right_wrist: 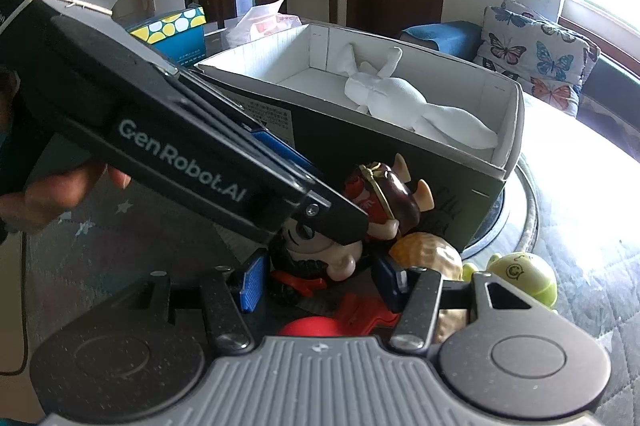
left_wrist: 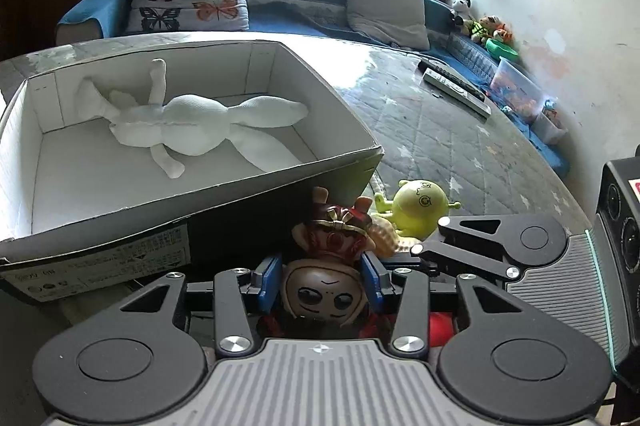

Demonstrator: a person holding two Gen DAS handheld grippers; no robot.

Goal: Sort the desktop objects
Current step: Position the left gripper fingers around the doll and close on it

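A big-headed figurine with a red-and-gold crown lies on the table in front of a dark cardboard box. My left gripper has its blue pads tight against both sides of the head. In the right wrist view its finger crosses over the same figurine. My right gripper straddles the figurine from the side, and a gap shows beside its right pad. One finger of it shows in the left wrist view. A white plush rabbit lies inside the box.
A green round toy and a golden shell-like piece lie beside the figurine. Remote controls and a plastic tub sit at the far edge. A person's hand holds the left gripper.
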